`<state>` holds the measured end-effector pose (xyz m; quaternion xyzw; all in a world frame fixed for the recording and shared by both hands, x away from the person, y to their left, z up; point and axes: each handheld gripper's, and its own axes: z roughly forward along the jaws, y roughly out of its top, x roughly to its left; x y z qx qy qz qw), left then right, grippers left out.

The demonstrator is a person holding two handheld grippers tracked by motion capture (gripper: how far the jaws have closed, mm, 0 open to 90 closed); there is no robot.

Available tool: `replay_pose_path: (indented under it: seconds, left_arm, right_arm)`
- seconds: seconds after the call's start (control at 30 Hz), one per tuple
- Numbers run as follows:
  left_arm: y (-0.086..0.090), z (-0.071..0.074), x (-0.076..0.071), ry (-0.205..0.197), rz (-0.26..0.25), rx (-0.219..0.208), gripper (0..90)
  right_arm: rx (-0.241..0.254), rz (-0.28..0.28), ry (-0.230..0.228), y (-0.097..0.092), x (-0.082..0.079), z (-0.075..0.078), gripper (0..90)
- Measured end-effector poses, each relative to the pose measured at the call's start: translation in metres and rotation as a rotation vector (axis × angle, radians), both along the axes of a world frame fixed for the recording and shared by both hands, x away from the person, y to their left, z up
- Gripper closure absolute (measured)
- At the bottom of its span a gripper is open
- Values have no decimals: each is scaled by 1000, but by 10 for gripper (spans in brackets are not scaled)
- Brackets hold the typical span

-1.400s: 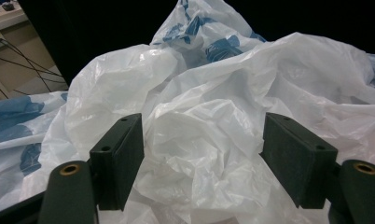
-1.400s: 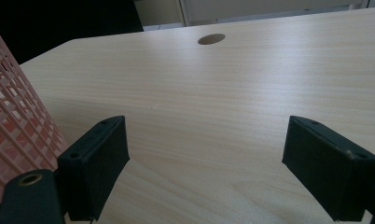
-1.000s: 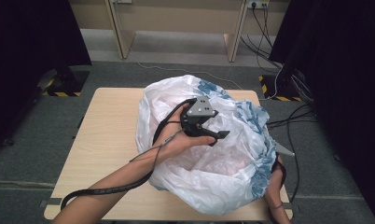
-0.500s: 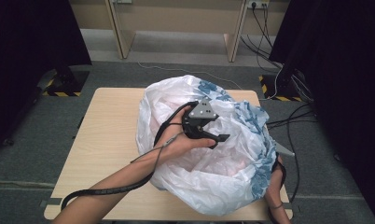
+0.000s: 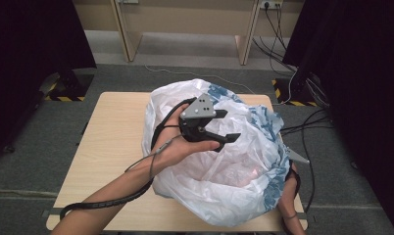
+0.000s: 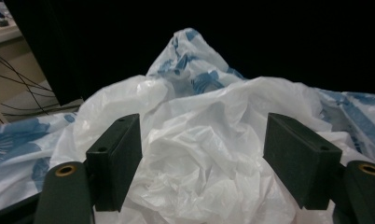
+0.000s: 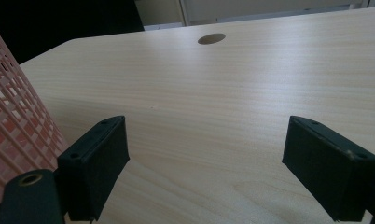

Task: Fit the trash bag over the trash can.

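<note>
Pink mesh basket (image 7: 13,126) beside plastic bag (image 5: 224,166)

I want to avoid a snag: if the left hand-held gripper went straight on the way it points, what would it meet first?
Probably the crumpled white plastic bag: it lies just ahead between the open jaws of the left hand-held gripper, though depth is unclear.

The white plastic bag (image 5: 224,166) hides most of the right gripper (image 5: 295,157); the pink mesh basket (image 7: 15,135) runs off the picture's left edge.
</note>
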<state>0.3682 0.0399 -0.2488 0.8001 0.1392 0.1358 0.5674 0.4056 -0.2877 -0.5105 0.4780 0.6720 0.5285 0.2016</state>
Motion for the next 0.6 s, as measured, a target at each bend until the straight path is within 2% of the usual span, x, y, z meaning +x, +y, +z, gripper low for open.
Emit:
replay_pose_path:
  seconds: [0.27, 0.6]
  left_arm:
    - [0, 12, 4, -10, 8, -4, 279]
    - [-7, 18, 21, 3, 31, 10, 279]
  right_arm:
    - [1, 0, 2, 0, 0, 0, 147]
    - [3, 0, 1, 0, 0, 0, 146]
